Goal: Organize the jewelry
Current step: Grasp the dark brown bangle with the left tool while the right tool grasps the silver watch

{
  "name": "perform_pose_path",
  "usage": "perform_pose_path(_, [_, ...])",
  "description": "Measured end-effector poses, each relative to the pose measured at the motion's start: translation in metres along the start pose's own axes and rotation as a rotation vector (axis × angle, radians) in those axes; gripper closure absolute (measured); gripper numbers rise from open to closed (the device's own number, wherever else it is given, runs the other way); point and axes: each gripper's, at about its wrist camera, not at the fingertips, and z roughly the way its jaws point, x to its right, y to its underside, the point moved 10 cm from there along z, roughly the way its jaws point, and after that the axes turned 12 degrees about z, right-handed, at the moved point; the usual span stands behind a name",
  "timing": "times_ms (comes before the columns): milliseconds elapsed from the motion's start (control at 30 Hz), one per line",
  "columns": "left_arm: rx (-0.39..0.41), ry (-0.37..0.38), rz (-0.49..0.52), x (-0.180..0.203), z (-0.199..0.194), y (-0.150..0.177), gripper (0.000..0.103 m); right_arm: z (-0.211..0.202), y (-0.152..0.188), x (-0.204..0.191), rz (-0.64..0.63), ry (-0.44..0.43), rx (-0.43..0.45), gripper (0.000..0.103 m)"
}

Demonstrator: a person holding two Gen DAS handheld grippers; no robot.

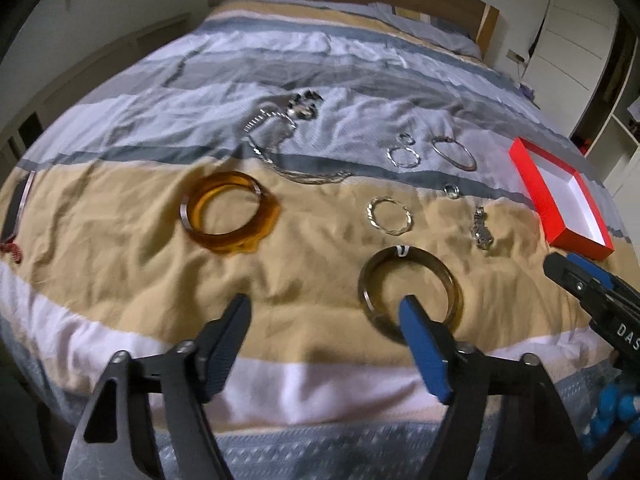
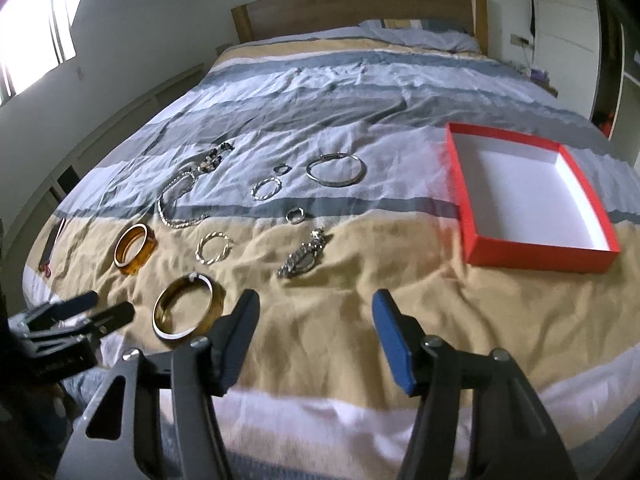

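Jewelry lies spread on a striped bedspread. A dark gold bangle (image 1: 412, 294) (image 2: 186, 306) lies nearest, with an amber bangle (image 1: 230, 213) (image 2: 134, 249) to its left. Silver hoops (image 1: 389, 215) (image 2: 212, 249), a thin silver bangle (image 1: 454, 153) (image 2: 336, 170), a small ring (image 1: 452, 191) (image 2: 295, 215), a chain bracelet (image 1: 480, 230) (image 2: 302, 259) and a necklace (image 1: 276, 132) (image 2: 178, 204) lie beyond. An empty red box (image 1: 560, 196) (image 2: 532, 196) sits at the right. My left gripper (image 1: 326, 318) is open and empty, just before the dark bangle. My right gripper (image 2: 316, 316) is open and empty above the tan stripe.
A dark flat strap with a red end (image 1: 16, 212) (image 2: 52, 242) lies at the bed's left edge. The wooden headboard (image 2: 360, 8) and a pillow (image 2: 420, 34) are at the far end. White cupboards (image 1: 576, 40) stand at the right.
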Motion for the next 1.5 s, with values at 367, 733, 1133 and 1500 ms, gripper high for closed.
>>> perform_pose_path(367, [-0.094, 0.054, 0.006, 0.013, 0.044, -0.001, 0.051, 0.059, -0.014, -0.006, 0.047, -0.066, -0.092, 0.056])
perform_pose_path(733, [-0.118, 0.024, 0.052, 0.023, 0.062, 0.002, 0.063, 0.093, -0.005, -0.005, 0.08, -0.096, -0.169, 0.066])
perform_pose_path(1133, [-0.093, 0.005, 0.102, 0.033, 0.057, -0.005, 0.093, 0.089, -0.006, -0.007, 0.076, -0.101, -0.167, 0.081])
perform_pose_path(1500, [-0.026, -0.022, 0.118, 0.037, 0.02, -0.013, 0.094, 0.036, 0.001, -0.014, 0.052, -0.102, -0.108, 0.081])
